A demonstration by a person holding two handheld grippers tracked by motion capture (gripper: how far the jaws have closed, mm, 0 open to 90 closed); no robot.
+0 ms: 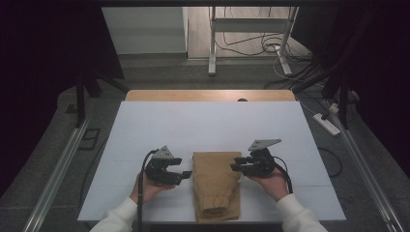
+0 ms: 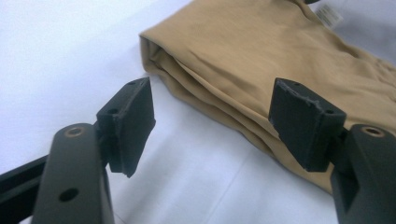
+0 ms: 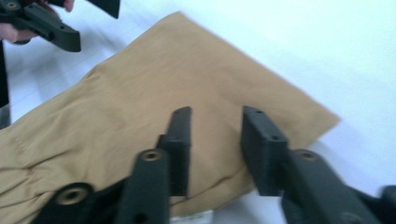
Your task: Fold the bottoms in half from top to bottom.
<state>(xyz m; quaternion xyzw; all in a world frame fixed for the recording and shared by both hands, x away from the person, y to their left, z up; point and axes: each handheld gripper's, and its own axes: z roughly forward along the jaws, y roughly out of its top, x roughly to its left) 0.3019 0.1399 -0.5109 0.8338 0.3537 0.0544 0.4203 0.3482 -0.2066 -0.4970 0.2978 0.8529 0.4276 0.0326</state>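
On the white table (image 1: 145,130), near the person's edge and between the two hands, lies a tan folded garment (image 1: 216,186), already made into a narrow rectangle with a cuffed sleeve or leg end on top at its near part. Folded in several layers, as seen along its edge in the left gripper view (image 2: 261,70). Left gripper (image 1: 180,175) just beside the left edge of the cloth, jaws apart, nothing between the pads (image 2: 133,123), only bare table. Right gripper (image 1: 235,167) over the right edge, jaws partly open above the fabric (image 3: 154,107), pads (image 3: 261,144) not pressing on it. Judged from this: folding mostly done, garment released and resting flat, not lifted. Left to do, probably: maybe one more fold across, or only smoothing and moving away the hands. Cannot tell if the small white label (image 3: 191,218) at the edge should be hidden.
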